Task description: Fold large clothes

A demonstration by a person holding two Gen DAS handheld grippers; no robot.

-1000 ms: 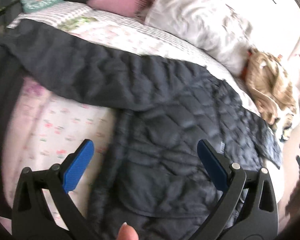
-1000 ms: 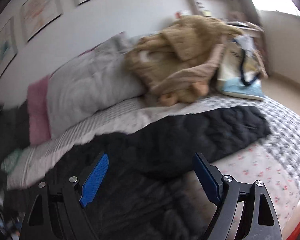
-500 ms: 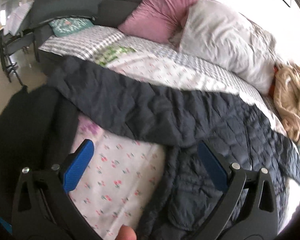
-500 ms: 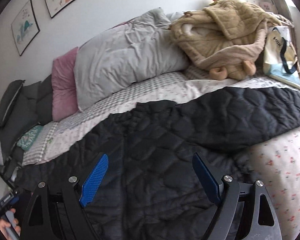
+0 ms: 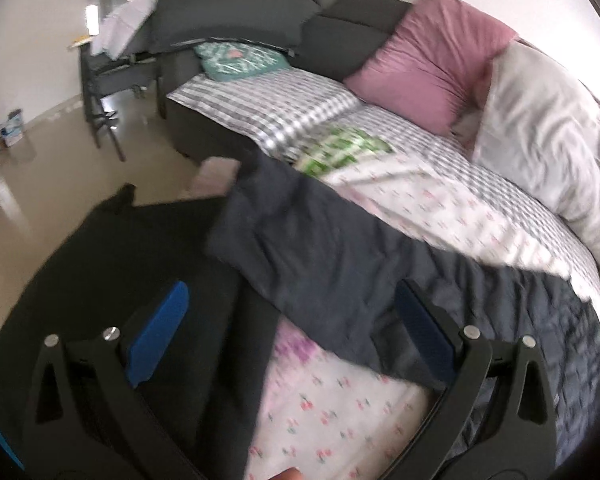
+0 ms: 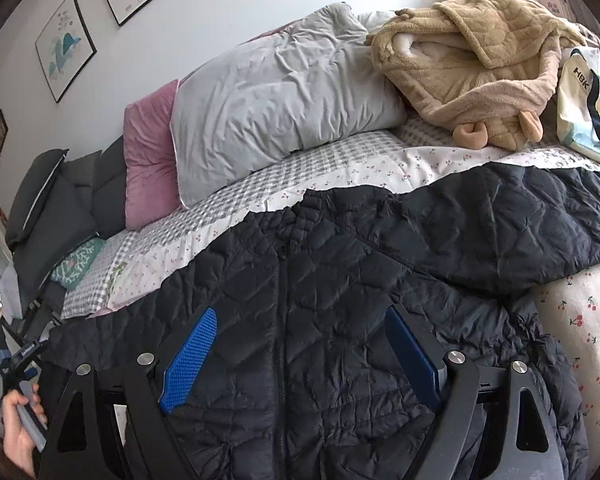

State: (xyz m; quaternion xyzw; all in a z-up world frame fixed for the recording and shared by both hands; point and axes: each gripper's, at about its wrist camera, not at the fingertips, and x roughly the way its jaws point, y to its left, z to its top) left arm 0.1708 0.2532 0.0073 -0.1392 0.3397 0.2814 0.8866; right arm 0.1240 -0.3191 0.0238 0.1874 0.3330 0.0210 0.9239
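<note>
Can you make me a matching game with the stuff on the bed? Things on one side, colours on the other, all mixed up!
Things:
1. quilted jacket
2. big pillow
3. smaller pillow beside it
4. fluffy blanket

Colours:
A. tan
B. pink
C. black
D. light grey

Pairs: 1-C, 2-D, 3-B, 4-A

From the left gripper [image 5: 292, 340] we looked down over the bed's foot-side corner; from the right gripper [image 6: 300, 360] we sat close above the black quilted puffer jacket [image 6: 320, 320]. Both views shared the pink velvet pillow [image 5: 432, 60].
</note>
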